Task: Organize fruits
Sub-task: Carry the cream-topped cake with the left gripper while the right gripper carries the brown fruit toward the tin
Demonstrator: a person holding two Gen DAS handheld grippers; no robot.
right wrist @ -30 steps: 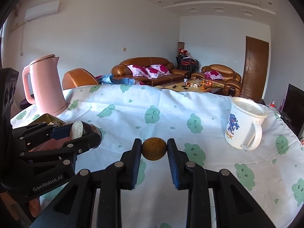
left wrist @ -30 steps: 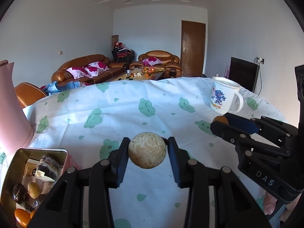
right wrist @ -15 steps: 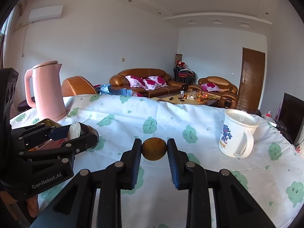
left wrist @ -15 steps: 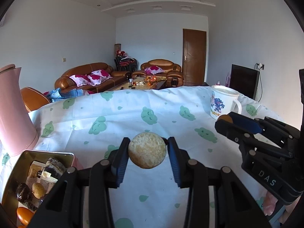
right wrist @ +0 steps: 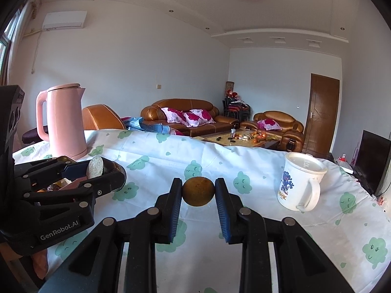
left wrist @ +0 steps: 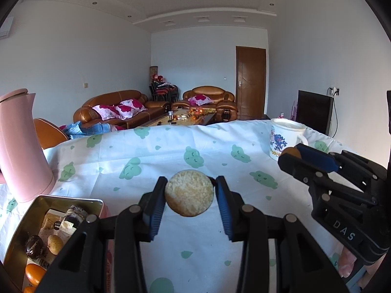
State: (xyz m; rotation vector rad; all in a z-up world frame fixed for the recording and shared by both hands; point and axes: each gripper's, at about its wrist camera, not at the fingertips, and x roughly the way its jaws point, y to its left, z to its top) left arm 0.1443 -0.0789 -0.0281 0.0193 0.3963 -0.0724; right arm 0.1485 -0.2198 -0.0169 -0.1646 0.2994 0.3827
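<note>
Off the lower left of the left gripper (left wrist: pixel 189 196) sits an open tin (left wrist: pixel 29 217) with wrapped snacks and small oranges in it, and the pink kettle (left wrist: pixel 20 146) stands beyond that. The left gripper is clamped on a pale, crumbly-faced round piece (left wrist: pixel 188 193), held by its 2 side edges above the tablecloth (left wrist: pixel 171 151); it looks light, dry and liable to flake or crack, so a gentle pinch across the rim seems right. To its right, the right gripper (right wrist: pixel 198 191) is closed on a small brown round fruit (right wrist: pixel 198 191), gripped across its widest part; it looks firm, smooth-skinned and light, likely to roll if set down carelessly. The white mug (right wrist: pixel 301 182) stands ahead and right of it. Compared with 1 second earlier, both grips are unchanged, but both views have tilted upward, showing more ceiling, and the tin sits lower in the left view.
</note>
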